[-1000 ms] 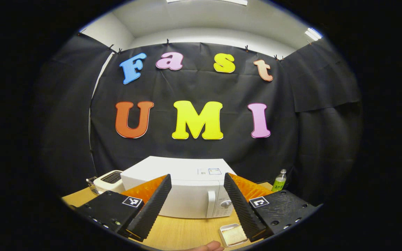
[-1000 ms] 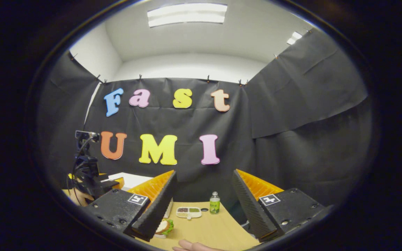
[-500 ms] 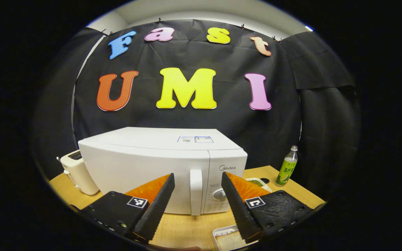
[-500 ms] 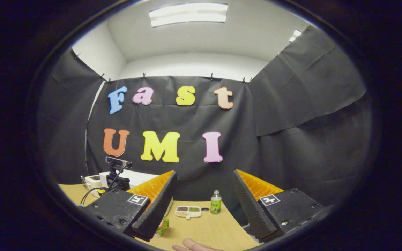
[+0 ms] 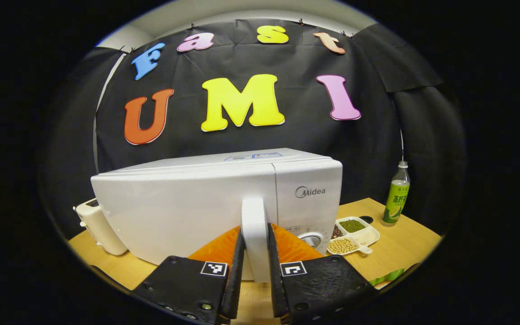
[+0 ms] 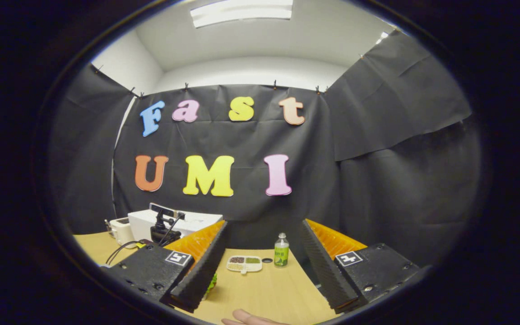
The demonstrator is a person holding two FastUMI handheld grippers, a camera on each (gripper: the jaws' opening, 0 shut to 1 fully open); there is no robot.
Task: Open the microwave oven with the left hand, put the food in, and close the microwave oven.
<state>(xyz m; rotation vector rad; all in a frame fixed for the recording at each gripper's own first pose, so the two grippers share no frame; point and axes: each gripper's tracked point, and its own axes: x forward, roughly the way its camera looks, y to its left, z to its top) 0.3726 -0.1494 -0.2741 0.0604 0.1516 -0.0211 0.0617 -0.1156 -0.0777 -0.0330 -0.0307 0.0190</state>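
The white microwave (image 5: 188, 203) stands on the wooden table (image 5: 404, 243), its door closed. My left gripper (image 5: 255, 232) is shut on the upright white door handle (image 5: 254, 216), one finger pressing each side. In the right gripper view the microwave (image 6: 197, 219) sits at the far left, with the left gripper's camera (image 6: 166, 225) in front of it. My right gripper (image 6: 264, 225) hangs open over the table with nothing between its fingers. A bit of green food (image 6: 211, 282) peeks out behind its left finger; a green strip (image 5: 386, 276) also lies at the table's right edge.
A white toaster (image 5: 99, 225) stands left of the microwave. To its right are a divided dish of beans (image 5: 352, 232) and a green bottle (image 5: 395, 194), both also in the right gripper view as dish (image 6: 244, 263) and bottle (image 6: 280, 255). A hand (image 6: 251, 319) rests at the front edge.
My left gripper moved forward to the microwave and went from wide open to shut on the door handle. The right gripper stayed open and hardly shifted.
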